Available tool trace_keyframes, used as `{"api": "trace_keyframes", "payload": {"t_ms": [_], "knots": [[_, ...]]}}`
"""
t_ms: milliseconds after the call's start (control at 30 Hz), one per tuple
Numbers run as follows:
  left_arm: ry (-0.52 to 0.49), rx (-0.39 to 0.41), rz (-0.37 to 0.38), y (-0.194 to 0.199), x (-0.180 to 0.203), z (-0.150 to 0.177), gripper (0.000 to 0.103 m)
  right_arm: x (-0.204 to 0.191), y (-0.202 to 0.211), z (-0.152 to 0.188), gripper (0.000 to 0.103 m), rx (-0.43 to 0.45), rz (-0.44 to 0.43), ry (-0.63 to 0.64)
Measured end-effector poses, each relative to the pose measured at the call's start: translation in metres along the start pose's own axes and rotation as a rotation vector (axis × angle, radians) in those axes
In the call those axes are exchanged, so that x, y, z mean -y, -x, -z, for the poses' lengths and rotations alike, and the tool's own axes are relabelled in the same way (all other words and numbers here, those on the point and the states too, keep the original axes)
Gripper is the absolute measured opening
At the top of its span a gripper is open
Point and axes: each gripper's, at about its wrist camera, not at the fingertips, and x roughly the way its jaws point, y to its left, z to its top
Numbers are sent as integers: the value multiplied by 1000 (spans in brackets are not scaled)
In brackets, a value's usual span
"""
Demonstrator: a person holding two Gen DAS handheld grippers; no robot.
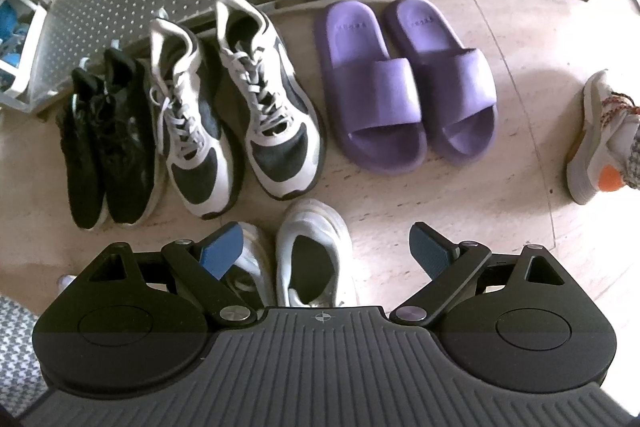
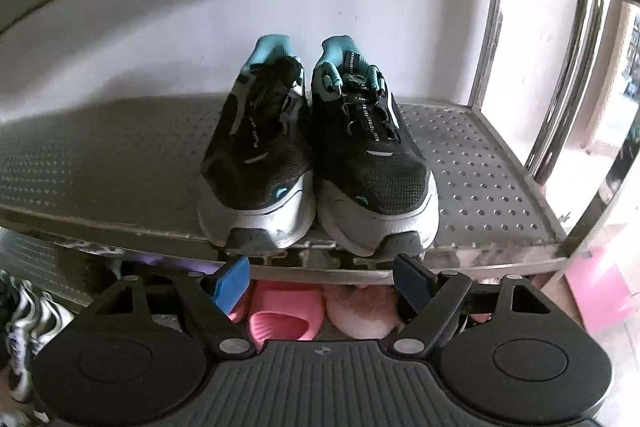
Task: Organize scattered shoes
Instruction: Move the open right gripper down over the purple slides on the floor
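In the left wrist view the left gripper point(image 1: 322, 251) hangs wide open and empty over the floor; a pale sneaker point(image 1: 314, 255) lies between its fingers at lower centre, untouched. Above it stand black sneakers point(image 1: 106, 143), black-and-white sneakers point(image 1: 236, 107) and purple slides point(image 1: 404, 83). In the right wrist view the right gripper point(image 2: 320, 287) is open and empty, below a black-and-teal pair point(image 2: 316, 155) at the centre of the metal shelf point(image 2: 480, 167).

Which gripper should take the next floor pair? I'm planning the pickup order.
Probably left. The left gripper hangs open above the floor shoes, nearest the black-and-white sneakers. The right gripper, also open, faces the rack shelf holding the black-and-teal sneakers.
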Motion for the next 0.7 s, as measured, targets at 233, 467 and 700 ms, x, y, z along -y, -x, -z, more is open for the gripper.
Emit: {"api": "trace_keyframes", "payload": {"t_ms": [233,467,700], "knots": [[12,-12,-3,-3,-2,0,94,-5,-11,-6,84,-4,-9,0],[14,-11,-7,-2,-3,1,94,-18,-18,-9,83,3,-1,-9],[41,17,-17,8,-10,-1,94,-38,-7,-17,66,-105,-8,-73]]}}
